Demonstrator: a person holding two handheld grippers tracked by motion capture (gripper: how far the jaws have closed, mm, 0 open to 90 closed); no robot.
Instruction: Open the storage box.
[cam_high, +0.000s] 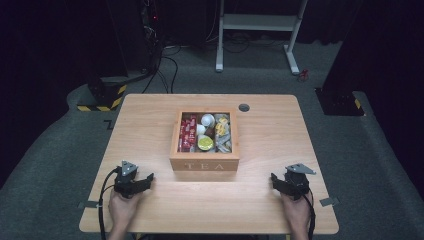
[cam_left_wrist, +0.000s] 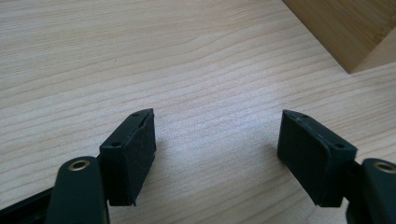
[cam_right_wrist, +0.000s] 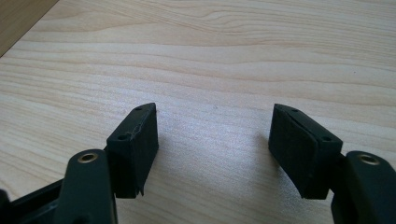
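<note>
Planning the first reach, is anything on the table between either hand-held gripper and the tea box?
Nothing visible: bare table lies between the left hand-held gripper, the right hand-held gripper and the tea box.

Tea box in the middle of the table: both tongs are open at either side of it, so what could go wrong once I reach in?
1. The tea box is packed tight with red packets, a white cup and a yellow lid; wide tongs may snag a neighbour.
2. The left tongs rest close to the box's corner, so a careless sweep could shove it.
3. The right tongs start low over the table; lift them first.
</note>
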